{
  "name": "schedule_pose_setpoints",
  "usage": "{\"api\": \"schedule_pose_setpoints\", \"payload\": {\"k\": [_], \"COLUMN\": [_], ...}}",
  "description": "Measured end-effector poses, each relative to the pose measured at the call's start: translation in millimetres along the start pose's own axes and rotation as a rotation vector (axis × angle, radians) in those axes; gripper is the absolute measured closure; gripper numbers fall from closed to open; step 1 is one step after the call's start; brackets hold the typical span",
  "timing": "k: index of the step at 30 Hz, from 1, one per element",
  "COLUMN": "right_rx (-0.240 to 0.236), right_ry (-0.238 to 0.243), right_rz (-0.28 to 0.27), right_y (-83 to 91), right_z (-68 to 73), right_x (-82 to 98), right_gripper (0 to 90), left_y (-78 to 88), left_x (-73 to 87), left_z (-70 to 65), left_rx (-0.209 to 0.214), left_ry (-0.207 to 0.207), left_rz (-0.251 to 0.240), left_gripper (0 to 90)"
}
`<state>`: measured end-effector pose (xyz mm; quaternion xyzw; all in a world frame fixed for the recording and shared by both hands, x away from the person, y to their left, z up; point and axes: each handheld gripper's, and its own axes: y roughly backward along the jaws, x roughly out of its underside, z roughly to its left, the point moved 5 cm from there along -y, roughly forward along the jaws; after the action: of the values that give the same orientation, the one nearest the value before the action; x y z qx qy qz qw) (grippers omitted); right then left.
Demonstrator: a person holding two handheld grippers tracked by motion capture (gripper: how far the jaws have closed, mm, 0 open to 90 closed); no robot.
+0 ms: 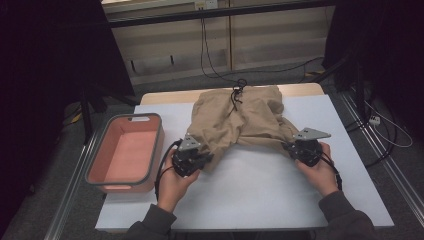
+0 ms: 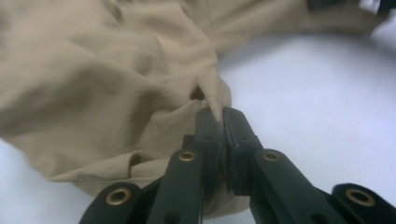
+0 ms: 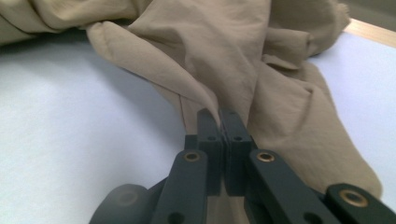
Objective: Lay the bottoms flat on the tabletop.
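Across the middle of the high view, tan shorts [image 1: 240, 120] lie rumpled on the white table [image 1: 260, 190], waistband at the top. Each leg hem is pinched in closed jaws: left gripper [image 2: 220, 122] at lower left, right gripper [image 3: 219, 122] at lower right. Both bites look thin, so a pull could probably slip the cloth free. A pink bin [image 1: 125, 150] sits at left.

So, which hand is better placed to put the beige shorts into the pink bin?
Probably the left. The left gripper is shut on the shorts right beside the bin; the right gripper grips the far leg.
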<state>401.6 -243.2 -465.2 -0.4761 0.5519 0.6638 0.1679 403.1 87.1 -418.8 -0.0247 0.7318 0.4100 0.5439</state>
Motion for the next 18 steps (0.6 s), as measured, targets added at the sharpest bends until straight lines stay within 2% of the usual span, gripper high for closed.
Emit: {"api": "schedule_pose_setpoints", "payload": {"k": [1, 3, 7, 11, 13, 18], "right_rx": [0.006, 0.019, 0.042, 0.061, 0.078, 0.129], "right_ry": [-0.002, -0.008, -0.03, -0.028, -0.022, -0.051], "right_rz": [-0.002, -0.004, -0.012, -0.015, -0.013, -0.036], "right_y": [0.7, 2.2, 4.5, 5.0, 5.0, 11.8], "right_z": [-1.6, -6.1, -15.2, -18.9, -21.0, -36.8], "right_x": [0.1, 0.5, 0.6, 0.1, -1.4, -4.2], "right_gripper": [89.5, 89.5, 89.5, 89.6, 89.7, 89.9], "left_y": [11.3, 28.1, 47.5, 54.0, 61.1, 68.4], "left_x": [-6.6, -13.8, -16.4, -11.0, -12.2, -12.2], "left_z": [4.4, 11.9, 25.3, 36.2, 40.9, 43.9], "left_rx": [-0.015, -0.032, -0.069, -0.098, -0.121, -0.138], "left_ry": [0.017, 0.041, 0.079, 0.116, 0.127, 0.137], "left_rz": [-0.047, -0.104, -0.161, -0.172, -0.202, -0.219], "left_gripper": [85.8, 86.0, 86.0, 86.2, 86.4, 86.4]}}
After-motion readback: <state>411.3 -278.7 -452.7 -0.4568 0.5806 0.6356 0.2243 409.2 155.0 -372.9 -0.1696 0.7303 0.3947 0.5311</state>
